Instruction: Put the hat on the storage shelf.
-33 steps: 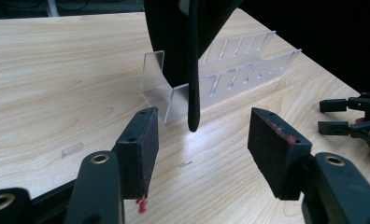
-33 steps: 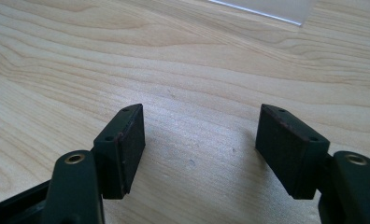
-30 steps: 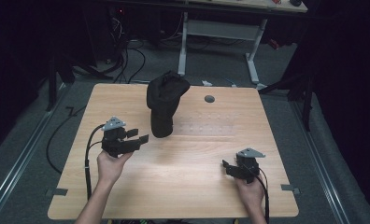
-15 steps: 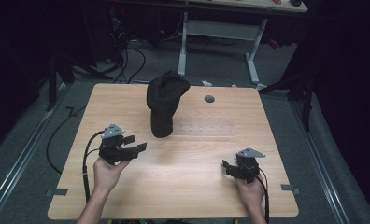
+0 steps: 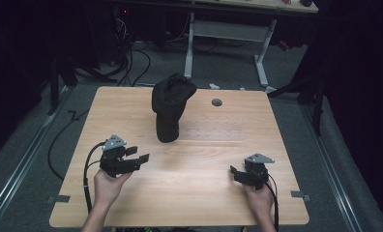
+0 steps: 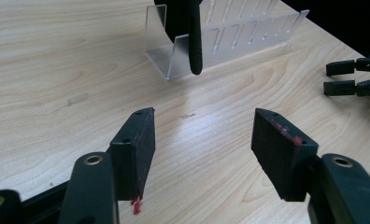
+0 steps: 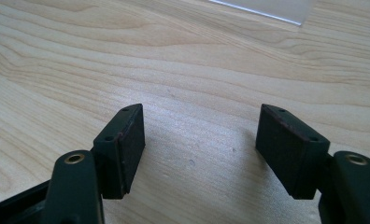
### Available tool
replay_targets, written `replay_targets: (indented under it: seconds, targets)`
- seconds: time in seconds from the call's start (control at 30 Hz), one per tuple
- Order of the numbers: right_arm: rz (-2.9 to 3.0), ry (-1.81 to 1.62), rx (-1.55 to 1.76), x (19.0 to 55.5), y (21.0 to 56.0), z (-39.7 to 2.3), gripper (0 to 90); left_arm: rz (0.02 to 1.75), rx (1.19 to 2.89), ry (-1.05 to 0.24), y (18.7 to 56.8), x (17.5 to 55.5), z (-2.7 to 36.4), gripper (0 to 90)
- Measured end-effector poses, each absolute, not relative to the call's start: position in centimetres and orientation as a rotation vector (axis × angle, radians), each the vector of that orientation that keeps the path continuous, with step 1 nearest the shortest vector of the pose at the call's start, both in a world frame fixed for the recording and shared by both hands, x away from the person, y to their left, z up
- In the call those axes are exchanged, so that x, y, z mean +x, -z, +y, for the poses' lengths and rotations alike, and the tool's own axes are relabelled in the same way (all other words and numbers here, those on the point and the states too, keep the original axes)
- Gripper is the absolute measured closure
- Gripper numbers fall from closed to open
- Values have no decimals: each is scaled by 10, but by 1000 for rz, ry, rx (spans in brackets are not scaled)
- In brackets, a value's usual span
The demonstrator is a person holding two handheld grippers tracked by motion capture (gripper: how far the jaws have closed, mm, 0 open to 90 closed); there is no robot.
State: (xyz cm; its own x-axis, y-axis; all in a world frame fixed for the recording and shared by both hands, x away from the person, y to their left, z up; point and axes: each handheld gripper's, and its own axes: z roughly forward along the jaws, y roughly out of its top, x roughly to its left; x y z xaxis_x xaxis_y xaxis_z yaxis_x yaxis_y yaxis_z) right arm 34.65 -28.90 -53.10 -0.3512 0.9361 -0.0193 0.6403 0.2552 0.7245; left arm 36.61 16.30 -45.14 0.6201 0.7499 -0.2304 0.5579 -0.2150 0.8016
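no readable text anywhere

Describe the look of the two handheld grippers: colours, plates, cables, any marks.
Both are black. The left gripper and right gripper each carry a grey three-cornered plate and trail a black cable. The left gripper's flat pads show red smears. Forearms are bare, no sleeves.

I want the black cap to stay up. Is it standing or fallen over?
Standing. The black cap sits upright on a clear stand on the table, away from both grippers.

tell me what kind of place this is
Probably a lab or workshop set up for recording: a bare wooden table on grey carpet, cables trailing over the floor behind it, and a metal-legged workbench in the dark background.
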Motion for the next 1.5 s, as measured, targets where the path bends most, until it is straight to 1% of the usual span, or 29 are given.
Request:
replay_targets:
  seconds: [0.6,0.93,1.2,1.3,1.5]
  targets:
    - [2082,-877,1431,346,531,-289,330,1116,1893,-262,478,357,172,415]
    - [2082,-877,1429,346,531,-289,330,1169,1921,-310,500,358,171,412]
    - [2082,-876,1429,346,531,-289,330,1188,1982,-378,515,361,164,402]
    - [2082,-877,1430,346,531,-289,330,1194,2000,-426,520,361,161,369]
    - [2082,-877,1429,346,531,-289,330,1207,2064,-502,533,363,155,331]
